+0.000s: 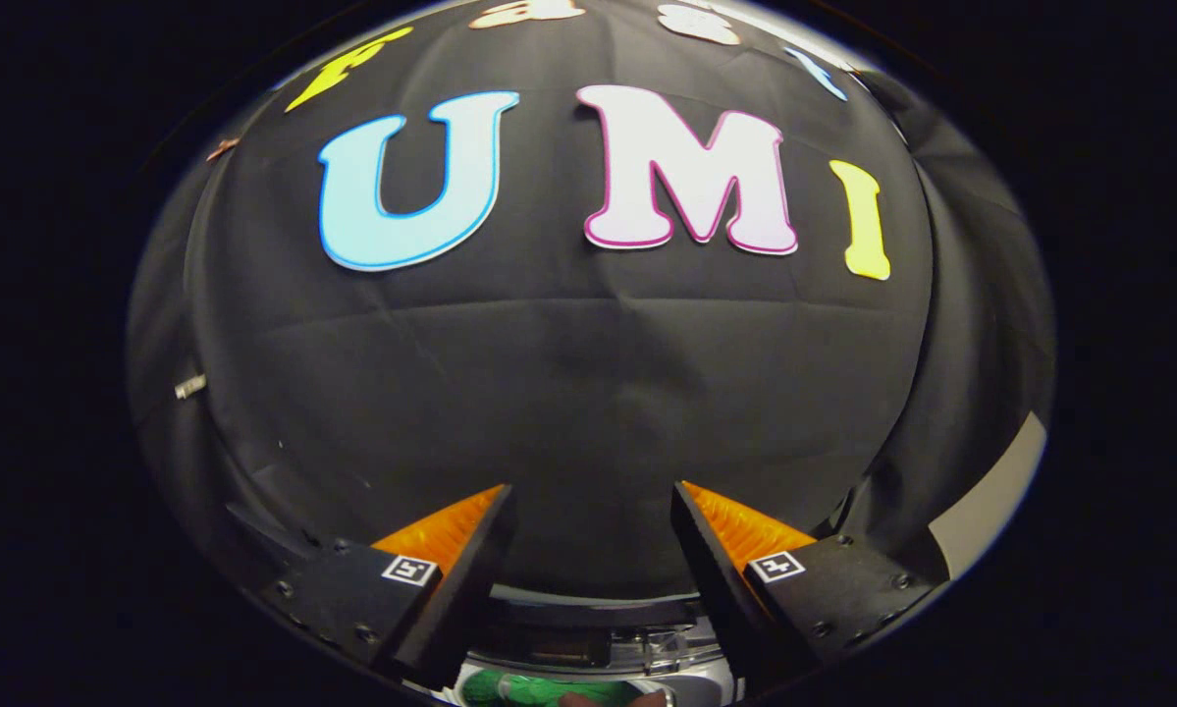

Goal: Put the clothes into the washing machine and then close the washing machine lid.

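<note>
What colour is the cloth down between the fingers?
Green cloth, seen in the gripper view, low between the open hand-held gripper fingers.

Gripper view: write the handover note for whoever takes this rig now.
Gripper: open, fingers spread with nothing between them, aimed at the black cloth wall.
Washing machine: low between the fingers, only a part of its top is in view.
Clothes: something green sits at the machine's opening, probably the clothes; it is too cut off to be sure.
Done: possibly the clothes are in.
Left: confirm the clothes are inside, then close the lid; I cannot tell the lid's position from here.
</note>
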